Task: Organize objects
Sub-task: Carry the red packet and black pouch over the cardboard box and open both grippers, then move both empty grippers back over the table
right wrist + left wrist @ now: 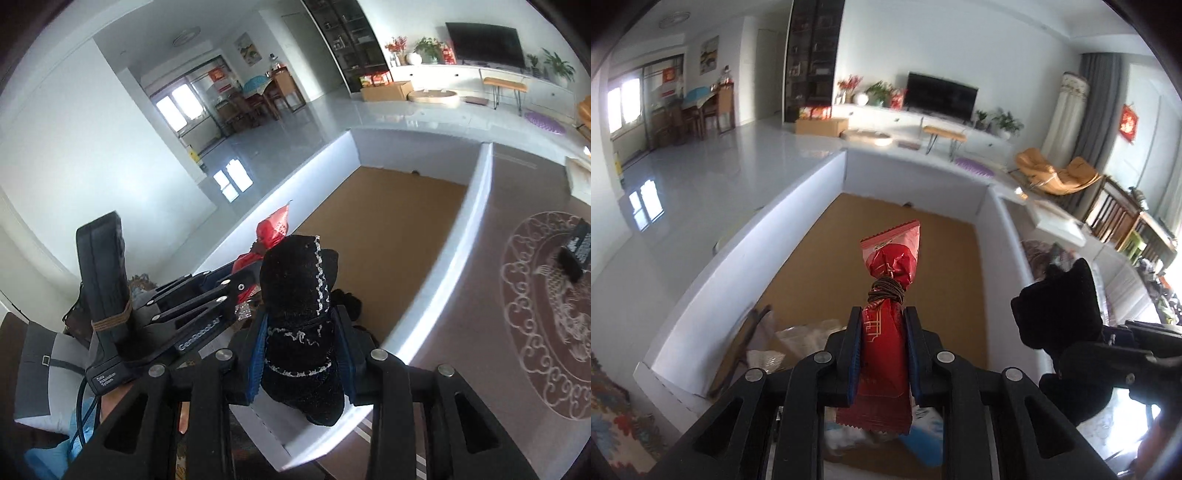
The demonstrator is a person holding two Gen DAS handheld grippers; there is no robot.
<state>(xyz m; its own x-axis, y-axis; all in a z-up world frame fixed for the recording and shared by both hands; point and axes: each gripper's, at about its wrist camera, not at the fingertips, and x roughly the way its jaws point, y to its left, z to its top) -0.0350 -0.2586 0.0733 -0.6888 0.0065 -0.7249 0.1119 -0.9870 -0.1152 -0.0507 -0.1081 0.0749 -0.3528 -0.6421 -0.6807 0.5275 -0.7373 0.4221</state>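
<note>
1. Two black two-finger grippers counted: left gripper (pixel 882 354) clenched on one red foil snack packet (pixel 886 332) tied with brown cord.
2. Right gripper (pixel 301 354) clenched on one black velvet pouch (pixel 299 314).
3. Both items held above one white-walled, brown-floored cardboard box (pixel 738 258).

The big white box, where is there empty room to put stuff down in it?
The white box has bare brown floor across its far half, bordered by the far wall and both side walls. The near end, under the left gripper, is crowded with clear plastic bags and packets.
</note>
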